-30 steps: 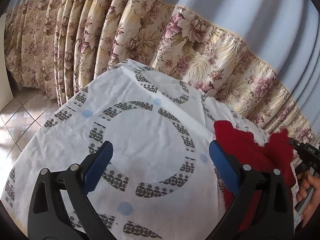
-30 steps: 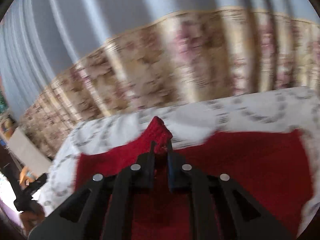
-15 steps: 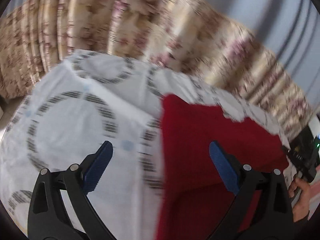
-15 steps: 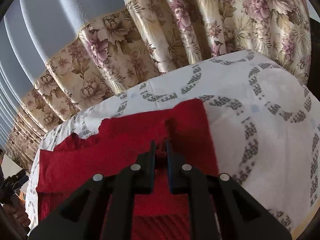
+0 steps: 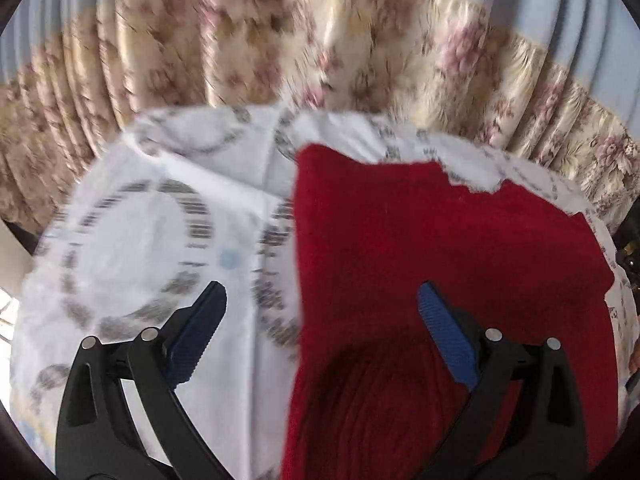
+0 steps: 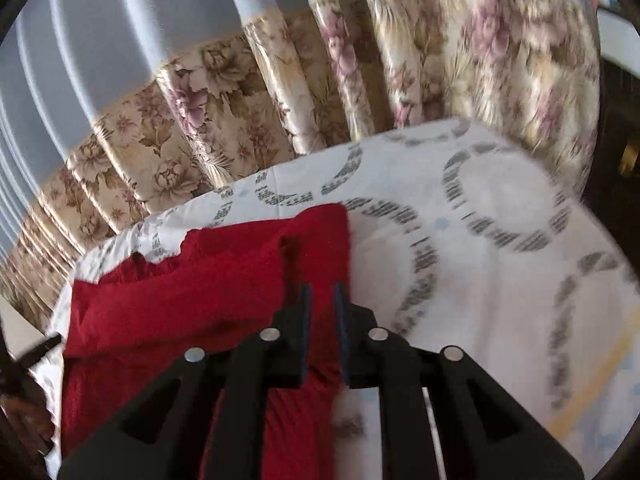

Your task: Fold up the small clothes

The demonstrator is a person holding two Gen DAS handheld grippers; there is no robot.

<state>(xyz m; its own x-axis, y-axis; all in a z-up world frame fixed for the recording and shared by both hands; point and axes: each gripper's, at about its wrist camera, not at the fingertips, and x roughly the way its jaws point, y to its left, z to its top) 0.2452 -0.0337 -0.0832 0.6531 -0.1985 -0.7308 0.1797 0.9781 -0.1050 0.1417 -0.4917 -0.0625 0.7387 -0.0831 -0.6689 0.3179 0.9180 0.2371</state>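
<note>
A red knitted garment (image 5: 440,248) lies flat on a white sheet with grey ring patterns (image 5: 132,240). My left gripper (image 5: 320,312) is open and empty, its right finger over the garment and its left finger over the sheet. In the right wrist view the garment (image 6: 180,292) has one part folded over. My right gripper (image 6: 320,300) sits at the garment's right edge, jaws a narrow gap apart; red cloth shows in the gap, but I cannot tell whether it is pinched.
Floral curtains (image 5: 320,52) with blue upper panels (image 6: 120,32) hang close behind the sheet-covered surface (image 6: 500,240). The sheet's edge drops away at the far left (image 5: 36,264) and far right (image 6: 592,216). Dark furniture (image 6: 620,160) stands at the right.
My left gripper has swung right, so the garment now fills its right half. My right gripper has laid the held garment corner down, and its jaws have parted a little.
</note>
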